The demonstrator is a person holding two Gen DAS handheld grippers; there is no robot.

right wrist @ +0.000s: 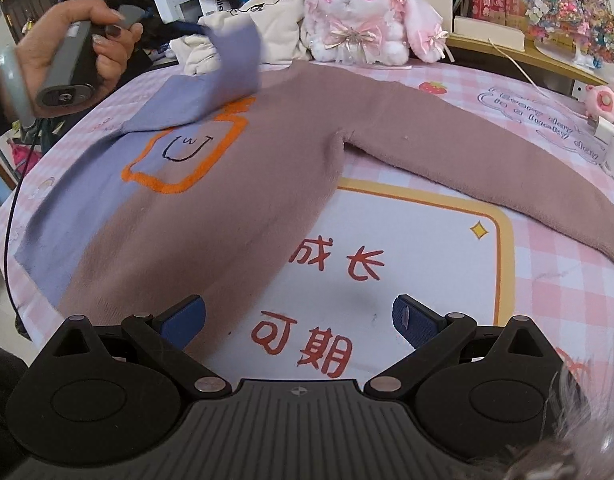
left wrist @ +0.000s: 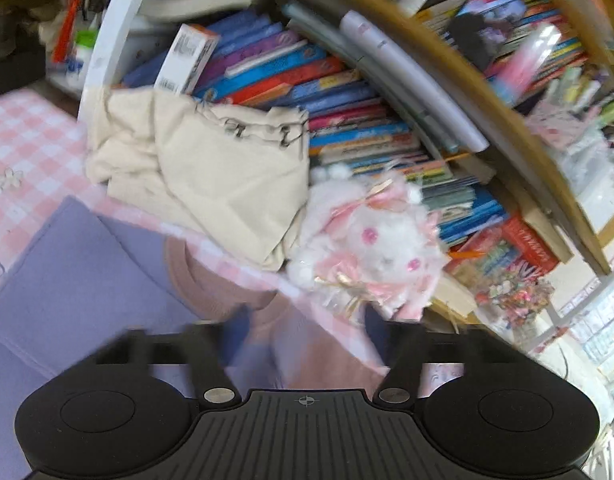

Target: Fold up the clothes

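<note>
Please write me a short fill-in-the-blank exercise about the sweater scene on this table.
1. The sweater is brown on one half and ____ on the other.
2. The outline around the smiling face is coloured ____.
3. The brown sleeve lies stretched out ____ on the tablecloth.
4. Behind the sweater's collar sits a white and pink plush ____.

Missing words: purple; orange; flat; rabbit
</note>
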